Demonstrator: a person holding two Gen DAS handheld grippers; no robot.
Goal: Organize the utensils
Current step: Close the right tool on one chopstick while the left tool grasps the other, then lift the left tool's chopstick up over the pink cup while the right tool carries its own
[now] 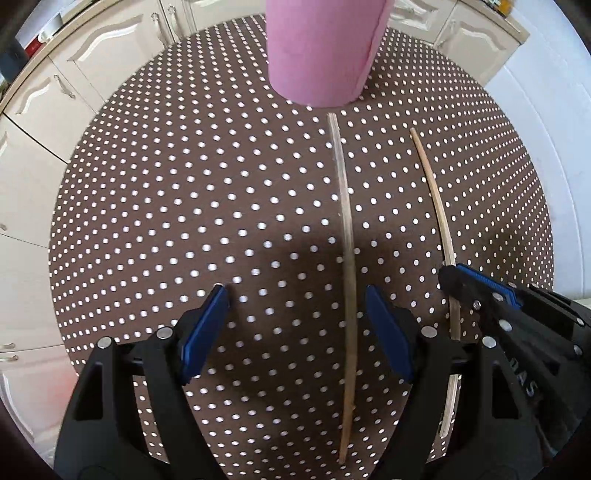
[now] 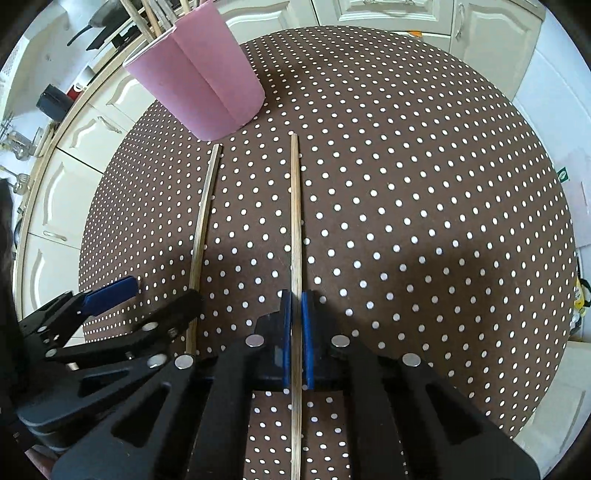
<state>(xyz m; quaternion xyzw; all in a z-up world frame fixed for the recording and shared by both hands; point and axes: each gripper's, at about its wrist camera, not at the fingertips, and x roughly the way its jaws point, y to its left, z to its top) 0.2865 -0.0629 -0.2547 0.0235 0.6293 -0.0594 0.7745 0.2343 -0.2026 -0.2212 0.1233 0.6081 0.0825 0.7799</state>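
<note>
Two thin wooden chopsticks lie side by side on the dotted cloth, pointing toward a tall pink cup point(image 1: 317, 48) point(image 2: 199, 81). My right gripper point(image 2: 295, 306) point(image 1: 452, 275) is shut on the right chopstick point(image 2: 294, 206) point(image 1: 437, 210), pinching it between its blue pads partway along its length. I cannot tell whether that stick is off the cloth. My left gripper point(image 1: 297, 299) point(image 2: 157, 293) hangs open over the left chopstick point(image 1: 347, 236) point(image 2: 203, 214), which runs between its fingers close to the right pad point(image 1: 384, 328) without being touched. Wooden sticks point(image 2: 147, 18) poke out of the cup's mouth.
The round table point(image 2: 424, 184) wears a brown cloth with white dots. White kitchen cabinets point(image 1: 55, 92) ring it on the left and far side. A counter with pans and utensils point(image 2: 92, 22) shows at the upper left of the right wrist view.
</note>
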